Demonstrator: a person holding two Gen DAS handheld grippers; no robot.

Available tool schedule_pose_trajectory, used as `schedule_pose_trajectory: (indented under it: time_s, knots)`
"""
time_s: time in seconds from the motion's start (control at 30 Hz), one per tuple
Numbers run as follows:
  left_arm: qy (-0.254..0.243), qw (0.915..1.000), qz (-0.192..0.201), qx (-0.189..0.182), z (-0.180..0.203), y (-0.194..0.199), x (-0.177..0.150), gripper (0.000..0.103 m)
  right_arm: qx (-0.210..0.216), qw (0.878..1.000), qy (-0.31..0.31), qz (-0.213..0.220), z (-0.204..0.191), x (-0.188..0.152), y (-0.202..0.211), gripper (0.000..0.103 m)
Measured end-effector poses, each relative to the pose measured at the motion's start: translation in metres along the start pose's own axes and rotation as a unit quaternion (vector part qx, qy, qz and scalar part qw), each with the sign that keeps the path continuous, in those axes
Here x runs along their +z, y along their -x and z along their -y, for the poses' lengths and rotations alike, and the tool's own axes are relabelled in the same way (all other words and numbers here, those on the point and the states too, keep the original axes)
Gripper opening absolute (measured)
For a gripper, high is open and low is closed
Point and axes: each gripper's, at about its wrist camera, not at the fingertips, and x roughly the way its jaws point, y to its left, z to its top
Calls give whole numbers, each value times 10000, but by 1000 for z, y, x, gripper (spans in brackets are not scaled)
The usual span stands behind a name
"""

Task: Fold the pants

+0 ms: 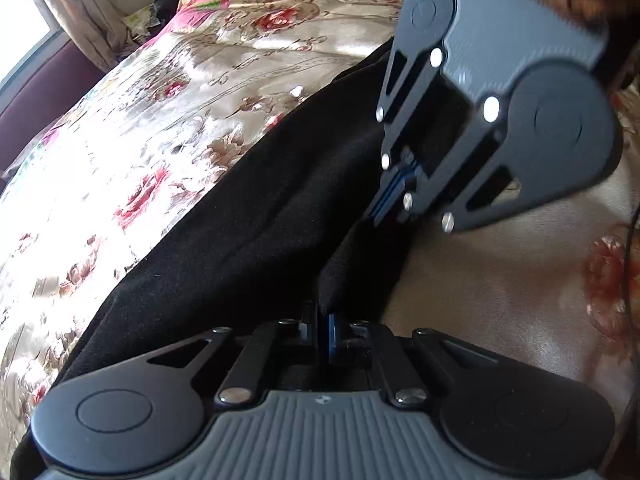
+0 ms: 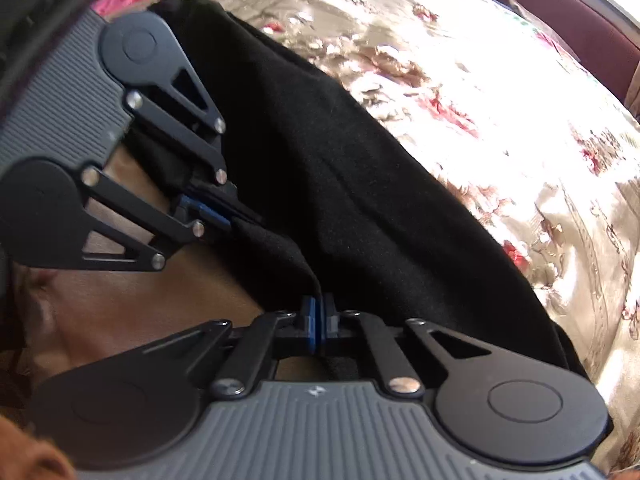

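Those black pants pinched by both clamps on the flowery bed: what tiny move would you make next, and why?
Probably carry both grips together across the pants to lay the held edge over. The left gripper and right gripper are each shut on the near edge, lifted slightly off the bedspread, while the rest lies flat ahead.

Black pants (image 2: 340, 184) on floral bedspread (image 2: 520, 152), pinched by 2 grippers' closed jaws
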Motion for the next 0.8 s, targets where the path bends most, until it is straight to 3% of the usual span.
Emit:
schedule_pose_trajectory:
  time_s: [0.23,0.4,0.53,0.67,0.73,0.8]
  knots:
    - [-621,9978,-206,-91,19,-10,-10,21,367,9975,-419,-431,0,-9,-22,6]
    - [-484,9985,-169,-213,8,10,-7,23,226,9916,-1271,-46,33,-9,22,17]
    - [-239,9994,150,-196,-1,24,6,26,-528,9644,-2579,243,83,-38,43,21]
    - [140,9985,525,-22,-2,8,29,29,-1099,9283,-3544,228,142,-74,18,19]
    - [26,9994,333,0,4,-15,32,30,-1534,9213,-3571,132,165,-91,5,16]
    - [-288,9994,72,148,15,-31,31,31,-1525,9125,-3788,255,183,-100,14,14]
